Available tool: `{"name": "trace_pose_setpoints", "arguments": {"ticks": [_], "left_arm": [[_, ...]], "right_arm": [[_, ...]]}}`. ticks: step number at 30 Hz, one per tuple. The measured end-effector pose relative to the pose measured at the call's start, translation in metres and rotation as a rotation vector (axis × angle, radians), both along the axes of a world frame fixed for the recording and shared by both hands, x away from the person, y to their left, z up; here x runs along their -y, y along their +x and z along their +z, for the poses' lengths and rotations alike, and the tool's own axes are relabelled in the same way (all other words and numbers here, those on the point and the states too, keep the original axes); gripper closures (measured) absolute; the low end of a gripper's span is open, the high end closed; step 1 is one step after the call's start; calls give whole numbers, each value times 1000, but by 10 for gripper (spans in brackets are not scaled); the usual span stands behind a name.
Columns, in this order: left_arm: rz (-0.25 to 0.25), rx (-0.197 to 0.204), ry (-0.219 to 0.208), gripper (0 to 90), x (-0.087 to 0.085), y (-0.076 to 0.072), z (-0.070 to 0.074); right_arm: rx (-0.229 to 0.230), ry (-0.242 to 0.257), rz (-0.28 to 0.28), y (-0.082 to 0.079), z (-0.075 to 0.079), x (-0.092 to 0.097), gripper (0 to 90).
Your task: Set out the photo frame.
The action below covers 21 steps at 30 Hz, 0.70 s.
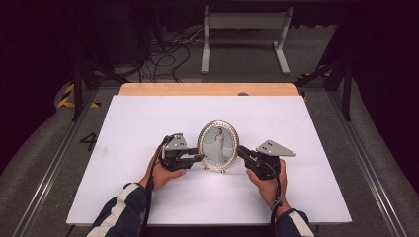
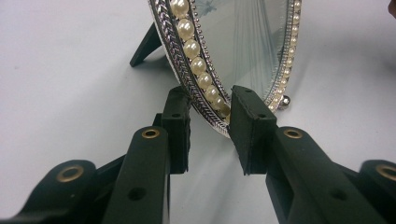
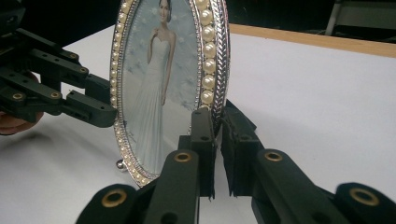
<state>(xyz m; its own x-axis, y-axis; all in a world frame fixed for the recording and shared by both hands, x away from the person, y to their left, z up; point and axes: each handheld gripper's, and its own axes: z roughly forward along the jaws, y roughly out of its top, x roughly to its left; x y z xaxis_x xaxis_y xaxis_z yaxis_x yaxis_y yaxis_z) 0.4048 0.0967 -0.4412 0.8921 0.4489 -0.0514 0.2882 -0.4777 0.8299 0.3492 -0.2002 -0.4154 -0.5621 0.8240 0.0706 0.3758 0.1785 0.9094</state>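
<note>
- The right claw grips the right rim of the oval picture frame; in the right claw view its pads pinch the pearl edge narrowly.
- The left claw straddles the frame's left rim, jaws part-closed, pads just beside the rim; contact unclear.
- The frame stands upright near the middle of the white tabletop, somewhat toward the near edge.

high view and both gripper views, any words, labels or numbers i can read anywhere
"4": painted in dark on the grey floor, left of the white table.
The oval photo frame shows a picture of a person in a white dress and carries no lettering.
</note>
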Motion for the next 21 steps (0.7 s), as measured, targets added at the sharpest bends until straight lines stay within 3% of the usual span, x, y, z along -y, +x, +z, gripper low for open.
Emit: {"name": "trace_pose_setpoints", "arguments": {"ticks": [18,21], "left_arm": [[2,-6,45,705,3,-3,0],[3,-9,51,708,3,-3,0]], "right_arm": [[11,4,0,6,-1,1,839],[26,-13,9,6,0,-1,836]]}}
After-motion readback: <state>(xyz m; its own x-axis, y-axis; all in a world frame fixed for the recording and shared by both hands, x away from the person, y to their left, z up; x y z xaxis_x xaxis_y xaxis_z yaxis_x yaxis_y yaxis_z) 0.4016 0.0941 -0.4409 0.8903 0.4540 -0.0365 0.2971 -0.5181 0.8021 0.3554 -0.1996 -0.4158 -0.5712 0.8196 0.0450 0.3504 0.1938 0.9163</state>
